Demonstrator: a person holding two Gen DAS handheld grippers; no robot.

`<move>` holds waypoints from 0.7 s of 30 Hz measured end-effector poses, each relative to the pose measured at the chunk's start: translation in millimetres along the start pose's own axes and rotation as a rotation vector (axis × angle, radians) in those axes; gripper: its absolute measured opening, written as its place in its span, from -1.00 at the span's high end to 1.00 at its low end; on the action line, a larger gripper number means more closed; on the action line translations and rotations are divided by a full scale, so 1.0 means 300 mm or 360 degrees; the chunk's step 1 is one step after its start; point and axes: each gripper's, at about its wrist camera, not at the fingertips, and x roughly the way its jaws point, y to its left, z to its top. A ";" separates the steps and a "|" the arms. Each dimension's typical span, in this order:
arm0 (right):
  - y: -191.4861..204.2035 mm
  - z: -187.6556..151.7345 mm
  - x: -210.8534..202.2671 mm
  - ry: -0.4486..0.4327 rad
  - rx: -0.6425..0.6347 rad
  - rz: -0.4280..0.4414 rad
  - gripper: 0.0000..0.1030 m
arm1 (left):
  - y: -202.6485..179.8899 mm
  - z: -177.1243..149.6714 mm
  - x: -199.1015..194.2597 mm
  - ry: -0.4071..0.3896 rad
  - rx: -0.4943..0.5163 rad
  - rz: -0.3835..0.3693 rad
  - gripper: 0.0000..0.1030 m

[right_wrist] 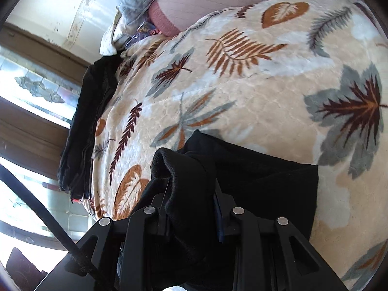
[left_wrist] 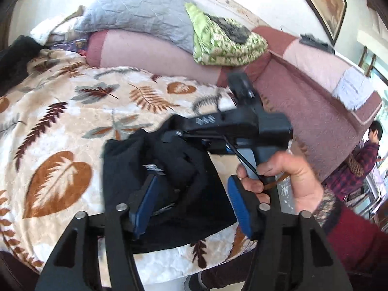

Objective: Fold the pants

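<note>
One pair of black pants on the leaf-print blanket, bunched near the bed's front edge. Two grippers, both mine. Left gripper: its 2 blue pads are spread wide apart, hovering over the pants w/ nothing pinched; left pad sits over the cloth, right pad at the pile's right edge, next to my right hand on the other tool's handle. Right gripper has its fingers closed onto a ribbed hem or waistband of the pants, fabric bulging up between them & draping down over the tool.

Other stuff, counted: 1 grey pillow, 1 pink bolster, 1 green patterned folded cloth, 1 stack of dark clothes at the blanket's far left edge, 1 person in plaid at far right, partly cut off.

Hard to make out: right pads mostly buried in cloth, only a sliver of blue shows. Can't tell which part of the pants is legs vs waist, all black & motion-blurred in left view.
</note>
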 end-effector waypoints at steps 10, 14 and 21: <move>-0.156 -0.019 -0.100 -0.0206 0.0185 -0.0228 0.24 | 0.250 -0.029 -0.107 -0.0030 -0.0417 0.0176 -0.29; -0.230 -0.064 -0.207 -0.0320 0.0345 -0.0084 -0.13 | 0.276 -0.045 -0.107 -0.0020 -0.0460 0.0198 -0.29; -0.179 -0.147 -0.207 -0.0283 0.0267 0.0010 -0.20 | 0.256 -0.057 -0.068 0.0047 -0.0460 0.0172 -0.29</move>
